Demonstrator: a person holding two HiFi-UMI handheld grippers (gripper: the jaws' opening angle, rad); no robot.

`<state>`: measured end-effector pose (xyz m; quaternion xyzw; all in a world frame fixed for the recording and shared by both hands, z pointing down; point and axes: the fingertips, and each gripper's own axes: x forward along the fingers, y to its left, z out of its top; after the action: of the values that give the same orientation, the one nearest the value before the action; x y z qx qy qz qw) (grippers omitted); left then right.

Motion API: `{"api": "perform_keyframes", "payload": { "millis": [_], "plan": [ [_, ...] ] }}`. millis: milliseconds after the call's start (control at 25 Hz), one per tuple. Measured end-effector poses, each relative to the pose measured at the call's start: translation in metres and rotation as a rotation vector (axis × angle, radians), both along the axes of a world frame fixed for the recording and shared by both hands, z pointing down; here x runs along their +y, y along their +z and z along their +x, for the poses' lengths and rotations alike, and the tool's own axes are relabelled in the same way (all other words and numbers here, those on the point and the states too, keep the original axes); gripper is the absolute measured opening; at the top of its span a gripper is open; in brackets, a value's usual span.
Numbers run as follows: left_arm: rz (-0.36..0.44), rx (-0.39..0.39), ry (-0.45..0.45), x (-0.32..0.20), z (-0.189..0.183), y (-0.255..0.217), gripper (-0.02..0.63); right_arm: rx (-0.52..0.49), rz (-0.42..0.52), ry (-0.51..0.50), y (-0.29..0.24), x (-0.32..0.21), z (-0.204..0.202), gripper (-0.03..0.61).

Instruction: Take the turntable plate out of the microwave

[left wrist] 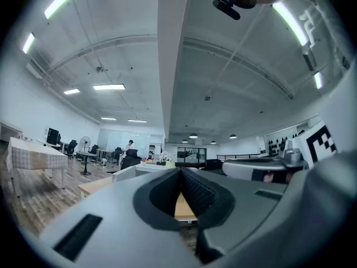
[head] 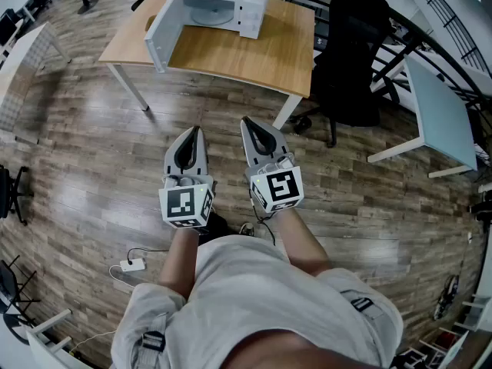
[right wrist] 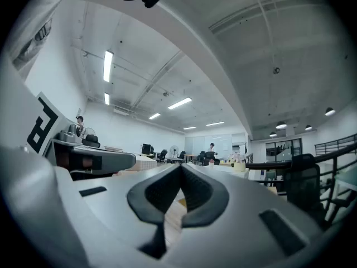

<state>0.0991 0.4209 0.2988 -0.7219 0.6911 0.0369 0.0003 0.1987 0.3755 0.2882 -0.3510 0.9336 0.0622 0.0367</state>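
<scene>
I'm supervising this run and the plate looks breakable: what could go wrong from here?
1. Both the left tool and right tool are shut and empty; reaching in like that would push the turntable plate rather than grip it.
2. The open door of the microwave juts forward; an arm may knock it.
3. The black chair crowds the table at its right corner.

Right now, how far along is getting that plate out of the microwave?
Done: the microwave door stands open. In hand: nothing; the left gripper and right gripper are shut and empty, short of the table. Left: reach in, grip the turntable plate inside the microwave, and lift it out.
</scene>
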Motion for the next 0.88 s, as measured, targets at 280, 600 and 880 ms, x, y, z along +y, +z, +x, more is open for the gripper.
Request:
{"api": "perform_keyframes", "payload": {
  "millis": [280,600,880],
  "plan": [
    [-0.053,0.039,0.038,0.013,0.008,0.024,0.011,-0.011,-0.077,-0.018,0.025,0.013,0.002,0.005],
    [-0.13,0.05,0.083,-0.002,-0.011,0.062,0.011,0.018,-0.137,0.009,0.06,0.005,-0.018,0.006],
    [-0.097,0.072,0.154,-0.049,-0.058,0.057,0.019,0.072,-0.111,0.044,0.059,-0.03,-0.066,0.043]
  ]
}}
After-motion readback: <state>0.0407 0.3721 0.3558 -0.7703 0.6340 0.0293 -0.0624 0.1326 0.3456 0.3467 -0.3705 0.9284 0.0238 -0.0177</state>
